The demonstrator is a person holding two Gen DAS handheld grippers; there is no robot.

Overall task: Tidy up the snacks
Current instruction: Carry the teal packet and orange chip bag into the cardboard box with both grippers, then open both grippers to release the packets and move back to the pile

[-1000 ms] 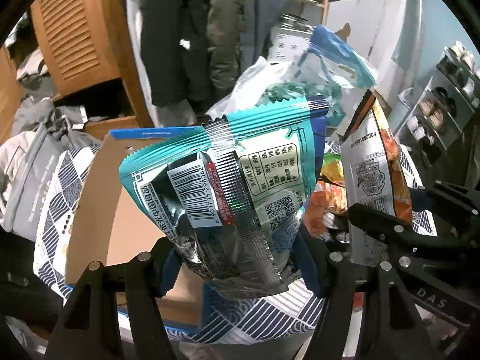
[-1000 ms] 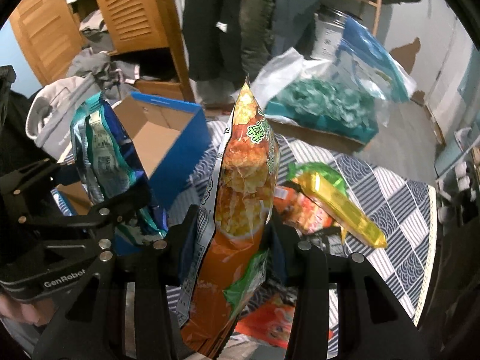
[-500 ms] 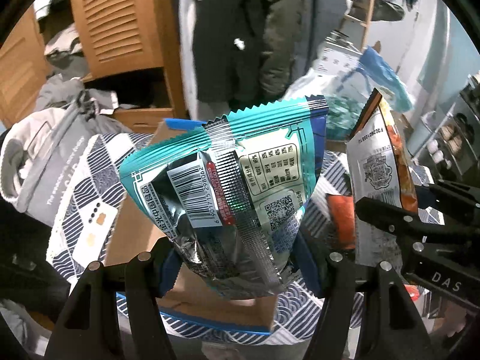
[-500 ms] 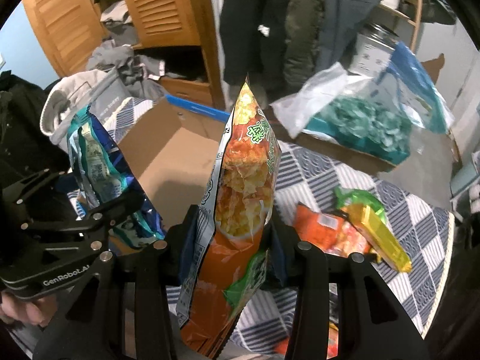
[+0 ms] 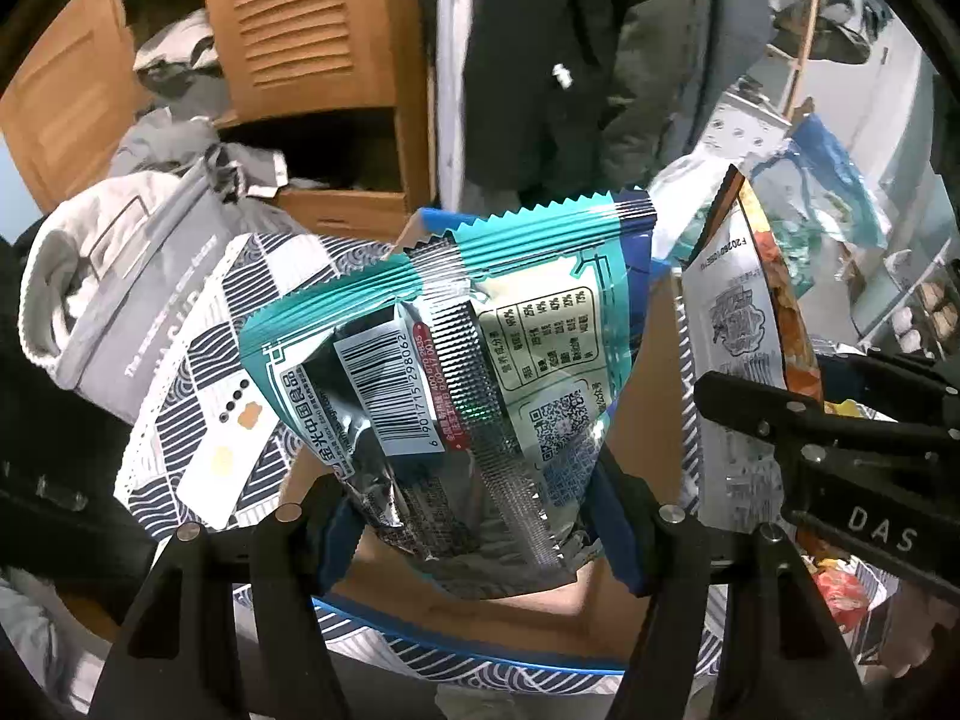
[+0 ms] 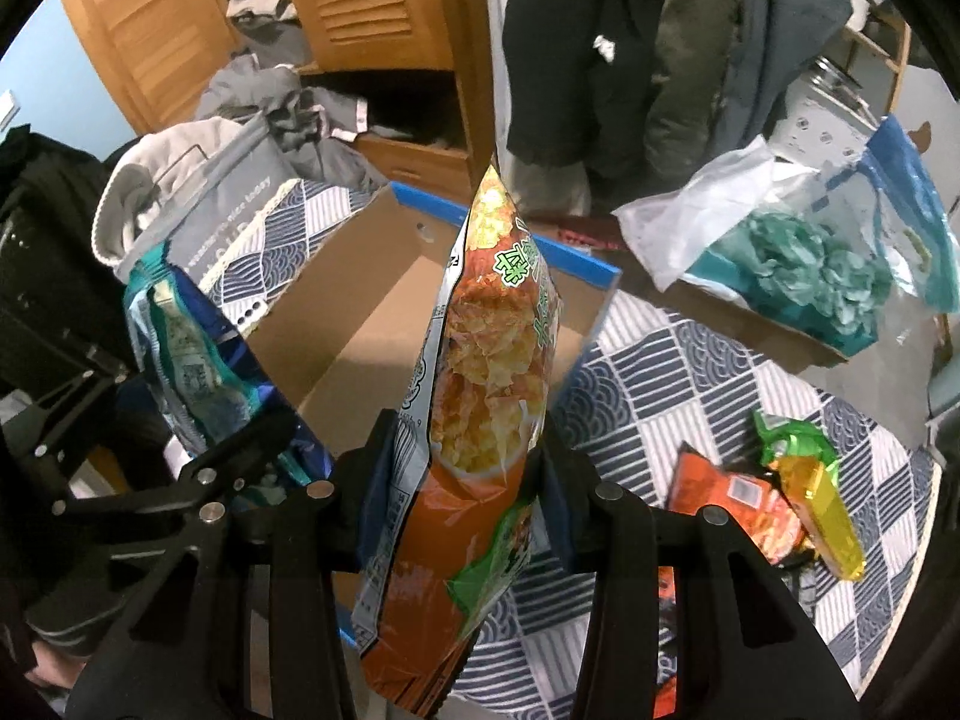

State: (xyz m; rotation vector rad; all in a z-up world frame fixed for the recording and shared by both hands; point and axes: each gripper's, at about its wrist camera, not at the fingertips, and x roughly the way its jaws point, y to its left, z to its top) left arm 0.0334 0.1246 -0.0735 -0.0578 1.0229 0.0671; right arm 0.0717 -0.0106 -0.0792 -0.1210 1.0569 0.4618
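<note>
Here the left gripper (image 5: 480, 516) clamps a teal snack bag (image 5: 456, 348) above the open cardboard box (image 6: 360, 324), while the right gripper (image 6: 462, 498) pinches an orange chip bag (image 6: 480, 396) upright over the box's right edge. More snack packs (image 6: 774, 504) lie on the patterned cloth (image 6: 690, 372) near its right edge.

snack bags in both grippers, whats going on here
A person is sorting snacks with two handheld grippers. The left gripper is shut on a teal bag, and the right gripper is shut on an orange chip bag. Both bags hang over an open cardboard box on the patterned cloth, not yet dropped in. An orange packet and a yellow packet lie on the cloth to the right.
</note>
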